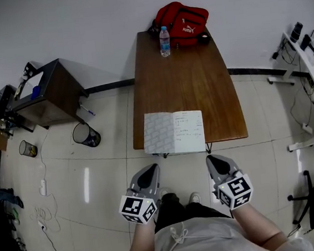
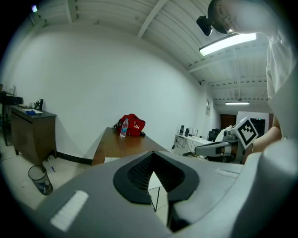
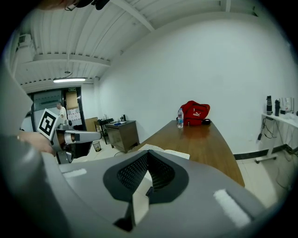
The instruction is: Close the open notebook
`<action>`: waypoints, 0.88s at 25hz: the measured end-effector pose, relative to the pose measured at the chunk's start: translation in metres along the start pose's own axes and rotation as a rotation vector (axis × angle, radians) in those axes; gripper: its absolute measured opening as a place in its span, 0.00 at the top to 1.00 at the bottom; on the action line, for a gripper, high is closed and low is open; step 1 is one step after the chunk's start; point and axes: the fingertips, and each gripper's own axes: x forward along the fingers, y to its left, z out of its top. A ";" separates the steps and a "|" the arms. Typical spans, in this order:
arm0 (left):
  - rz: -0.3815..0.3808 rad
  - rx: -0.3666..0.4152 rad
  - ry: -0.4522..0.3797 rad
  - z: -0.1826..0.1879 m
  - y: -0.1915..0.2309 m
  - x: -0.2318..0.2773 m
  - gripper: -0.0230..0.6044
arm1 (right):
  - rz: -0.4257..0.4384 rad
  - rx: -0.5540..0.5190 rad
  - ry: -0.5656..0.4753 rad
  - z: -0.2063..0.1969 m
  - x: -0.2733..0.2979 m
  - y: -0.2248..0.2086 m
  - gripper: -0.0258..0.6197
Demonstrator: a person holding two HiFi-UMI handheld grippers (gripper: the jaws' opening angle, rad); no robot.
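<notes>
**Approaching the Open Notebook: Failure Points**

1. Table [image 1: 183, 86]: the wooden top looks smooth. Its near edge is unguarded, so a push directed back toward the person would likely slide anything there onto the floor.

2. Notebook [image 1: 173, 132]: it lies open and flat at that near edge, and its near margin appears to overhang slightly. Lifting one half without steadying the other could drag the whole book or tip it off. A hard flip could crease the pages.

3. Left gripper [image 1: 150, 168] and right gripper [image 1: 212, 159]: both are held short of the table, clear of the book. Their jaws are pressed together with nothing between them. Closed tips can only nudge, and if they catch a single sheet instead of the cover, the book stays open.

4. Water bottle [image 1: 164, 41]: it stands at the far end, well apart from the book, so the risk of knocking it is low.
</notes>
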 end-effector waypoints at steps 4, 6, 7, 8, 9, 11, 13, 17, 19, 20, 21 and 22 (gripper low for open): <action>0.032 -0.027 0.048 -0.020 0.031 0.012 0.95 | 0.019 0.009 0.044 -0.010 0.027 0.002 0.95; 0.050 -0.036 0.094 -0.033 0.049 0.016 0.95 | 0.022 0.015 0.059 -0.011 0.041 0.006 0.95; 0.062 -0.041 0.121 -0.039 0.058 0.019 0.95 | 0.025 0.019 0.064 -0.011 0.048 0.007 0.95; 0.074 -0.049 0.148 -0.046 0.068 0.021 0.95 | 0.030 0.021 0.072 -0.011 0.056 0.010 0.95; 0.087 -0.060 0.171 -0.052 0.078 0.023 0.95 | 0.036 0.022 0.083 -0.012 0.064 0.012 0.95; 0.109 -0.094 0.206 -0.066 0.096 0.026 0.95 | 0.048 0.024 0.110 -0.016 0.080 0.017 0.95; 0.110 -0.141 0.240 -0.082 0.110 0.030 0.82 | 0.056 0.027 0.135 -0.021 0.096 0.021 0.95; 0.094 -0.229 0.292 -0.114 0.132 0.043 0.76 | 0.080 0.035 0.187 -0.038 0.125 0.031 0.95; 0.083 -0.271 0.307 -0.127 0.140 0.052 0.75 | 0.095 0.033 0.217 -0.048 0.135 0.038 0.95; 0.076 -0.295 0.311 -0.133 0.144 0.056 0.73 | 0.102 0.033 0.232 -0.053 0.140 0.040 0.95; 0.069 -0.321 0.312 -0.137 0.147 0.061 0.72 | 0.108 0.033 0.247 -0.059 0.143 0.042 0.95; 0.063 -0.348 0.311 -0.141 0.150 0.066 0.69 | 0.113 0.033 0.261 -0.063 0.146 0.043 0.95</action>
